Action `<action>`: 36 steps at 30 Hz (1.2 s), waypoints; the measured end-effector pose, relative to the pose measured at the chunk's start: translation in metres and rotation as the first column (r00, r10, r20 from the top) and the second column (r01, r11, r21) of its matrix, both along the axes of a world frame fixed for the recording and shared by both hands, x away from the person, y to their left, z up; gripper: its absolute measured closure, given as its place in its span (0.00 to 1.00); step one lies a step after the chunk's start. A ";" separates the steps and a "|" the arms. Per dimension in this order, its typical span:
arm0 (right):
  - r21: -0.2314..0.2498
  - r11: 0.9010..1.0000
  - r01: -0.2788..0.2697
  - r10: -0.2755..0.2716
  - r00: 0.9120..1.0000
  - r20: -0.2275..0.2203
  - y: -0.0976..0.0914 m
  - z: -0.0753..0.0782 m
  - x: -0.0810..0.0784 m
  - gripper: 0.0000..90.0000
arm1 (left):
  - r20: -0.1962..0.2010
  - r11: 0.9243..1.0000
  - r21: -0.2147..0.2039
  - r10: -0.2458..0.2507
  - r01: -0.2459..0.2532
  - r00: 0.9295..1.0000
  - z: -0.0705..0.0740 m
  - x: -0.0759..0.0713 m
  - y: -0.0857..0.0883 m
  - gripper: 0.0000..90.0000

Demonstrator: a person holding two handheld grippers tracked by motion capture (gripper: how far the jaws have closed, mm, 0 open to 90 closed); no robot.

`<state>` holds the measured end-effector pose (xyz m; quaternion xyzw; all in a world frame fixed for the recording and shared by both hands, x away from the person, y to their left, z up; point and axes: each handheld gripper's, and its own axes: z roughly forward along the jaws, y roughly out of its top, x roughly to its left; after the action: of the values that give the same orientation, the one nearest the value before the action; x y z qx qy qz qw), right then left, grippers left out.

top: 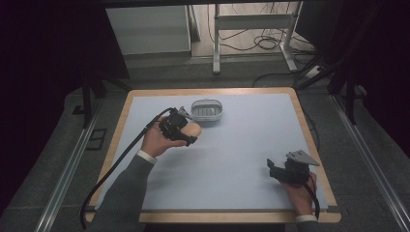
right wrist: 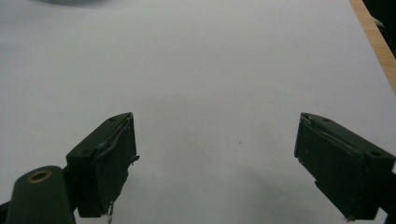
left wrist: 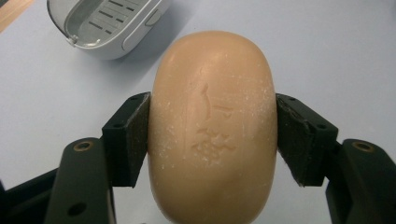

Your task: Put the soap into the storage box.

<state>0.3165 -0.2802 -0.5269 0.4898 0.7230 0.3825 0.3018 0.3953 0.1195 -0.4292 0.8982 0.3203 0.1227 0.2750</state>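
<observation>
Left gripper (left wrist: 212, 135) pinching the soap bar (left wrist: 212, 126) across its short sides — long axis runs straight out along the jaws. Soap dish (top: 207, 110) sits just beyond, up-left of the bar in the left gripper view. Right gripper (top: 285, 170) spread, empty, well apart — likely idle.

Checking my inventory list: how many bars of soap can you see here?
1. The soap is clamped between the left gripper fingers, just short of the soap dish, whose tray looks empty.
</observation>
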 end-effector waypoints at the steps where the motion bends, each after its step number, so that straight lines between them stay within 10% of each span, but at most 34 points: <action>1: 0.000 1.000 0.000 0.000 1.000 0.000 0.000 0.000 0.000 0.15 | -0.001 1.000 0.005 -0.001 0.001 1.000 0.000 0.002 -0.001 0.36; 36: -0.006 1.000 -0.003 0.003 1.000 0.004 0.000 0.000 0.000 0.15 | -0.018 0.999 0.031 0.007 -0.006 1.000 -0.001 0.043 -0.013 0.36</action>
<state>0.3162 -0.2798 -0.5270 0.4872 0.7242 0.3817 0.3041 0.4387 0.1065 -0.4305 0.9024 0.3238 0.1205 0.2576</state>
